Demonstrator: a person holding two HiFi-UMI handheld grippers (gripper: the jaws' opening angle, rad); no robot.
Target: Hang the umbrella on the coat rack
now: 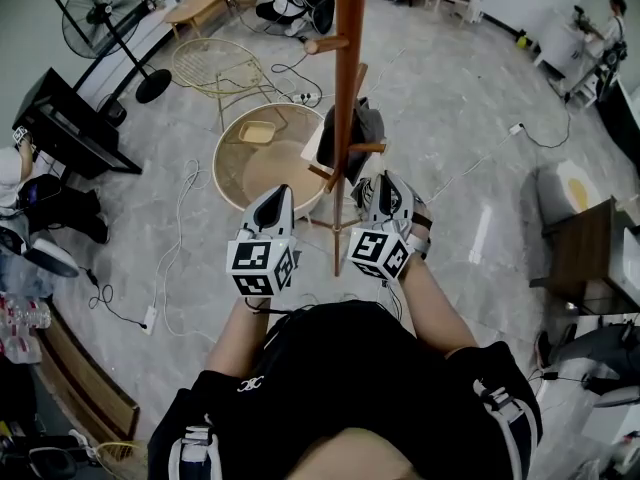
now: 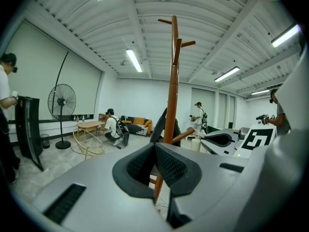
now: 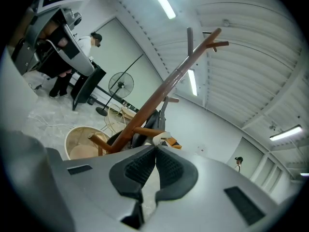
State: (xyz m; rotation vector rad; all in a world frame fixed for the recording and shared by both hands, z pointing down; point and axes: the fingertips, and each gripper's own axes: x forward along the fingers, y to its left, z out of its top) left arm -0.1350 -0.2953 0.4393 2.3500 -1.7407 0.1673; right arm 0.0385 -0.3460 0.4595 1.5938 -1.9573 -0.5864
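Judging by the dark umbrella (image 1: 370, 128) that seems to hang against the coat rack (image 1: 345, 58) just ahead of both pairs of jaws, treat the hanging as probably done and check only for a firm seat on the peg. Keep the left gripper (image 2: 155, 151) unchanged: jaws pressed together on nothing, rack pole straight beyond the tips. Same for the right gripper (image 3: 155, 151): jaws closed and empty, umbrella and a low peg just past the tips. Draw both back gently, clear of the pole and pegs, so as not to shake the umbrella loose. Ahead of the left jaws and below, on the floor: a round pale tub (image 1: 270, 173), holding only a small yellowish tray-like thing (image 1: 258, 131) near the far rim, otherwise bare inside.
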